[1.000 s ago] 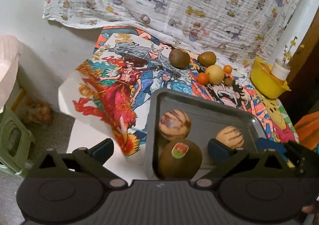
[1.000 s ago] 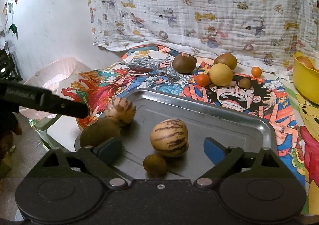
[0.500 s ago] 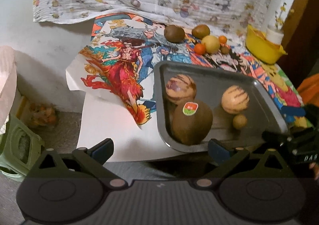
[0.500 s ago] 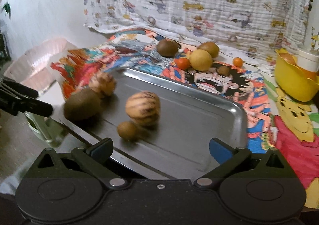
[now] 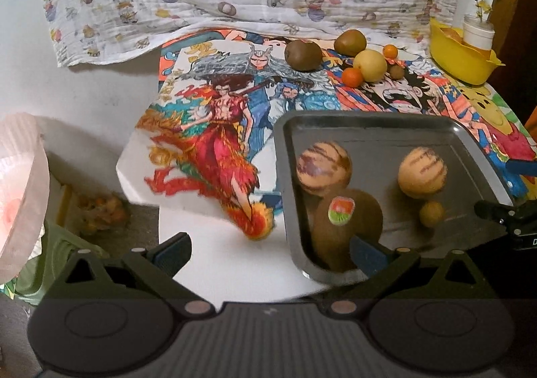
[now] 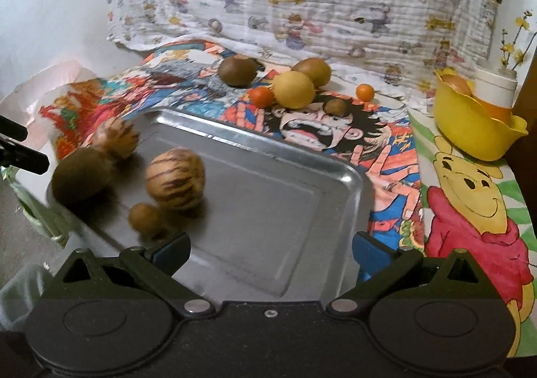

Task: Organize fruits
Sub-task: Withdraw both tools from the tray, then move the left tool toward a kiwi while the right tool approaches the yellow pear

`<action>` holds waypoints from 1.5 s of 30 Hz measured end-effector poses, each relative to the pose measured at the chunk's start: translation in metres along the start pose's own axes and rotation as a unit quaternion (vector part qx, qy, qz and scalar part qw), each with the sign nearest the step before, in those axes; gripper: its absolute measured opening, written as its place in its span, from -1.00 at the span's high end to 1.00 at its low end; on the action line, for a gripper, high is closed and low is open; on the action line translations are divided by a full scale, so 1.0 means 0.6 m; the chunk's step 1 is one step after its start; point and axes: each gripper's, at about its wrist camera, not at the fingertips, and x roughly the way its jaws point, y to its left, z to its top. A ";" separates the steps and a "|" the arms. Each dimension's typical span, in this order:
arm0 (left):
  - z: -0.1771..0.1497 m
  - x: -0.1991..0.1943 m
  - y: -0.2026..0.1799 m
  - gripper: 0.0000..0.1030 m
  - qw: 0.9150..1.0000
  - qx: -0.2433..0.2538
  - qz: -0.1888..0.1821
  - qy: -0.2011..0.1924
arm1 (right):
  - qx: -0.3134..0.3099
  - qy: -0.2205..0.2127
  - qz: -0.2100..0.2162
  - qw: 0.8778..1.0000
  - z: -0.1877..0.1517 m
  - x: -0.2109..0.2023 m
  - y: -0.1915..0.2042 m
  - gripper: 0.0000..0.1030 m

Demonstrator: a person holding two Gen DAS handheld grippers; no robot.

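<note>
A white table (image 5: 214, 264) is covered at its far part by cartoon posters (image 6: 335, 129). A metal tray (image 6: 268, 210) is set at the near edge. Far of it, on the posters, loose fruits (image 6: 292, 89) are clustered. A yellow bowl (image 6: 470, 129) is placed at the far right.

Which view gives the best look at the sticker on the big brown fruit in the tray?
The left wrist view: the red and green sticker faces that camera on top of the big brown fruit. In the right wrist view the same fruit is blurred at the tray's left end and no sticker shows.
</note>
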 end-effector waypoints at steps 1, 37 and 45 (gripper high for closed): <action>0.006 0.003 0.001 -0.99 1.000 0.000 0.003 0.000 | 0.002 -0.001 0.000 1.000 0.002 0.003 -0.002 -0.99; 0.259 0.170 -0.006 -0.99 0.997 0.052 -0.041 -0.029 | -0.251 -0.052 0.007 0.967 0.209 0.176 -0.078 -0.95; 0.326 0.232 0.010 -0.99 0.994 0.070 -0.064 -0.057 | -0.358 -0.023 0.005 0.933 0.257 0.264 -0.071 -0.80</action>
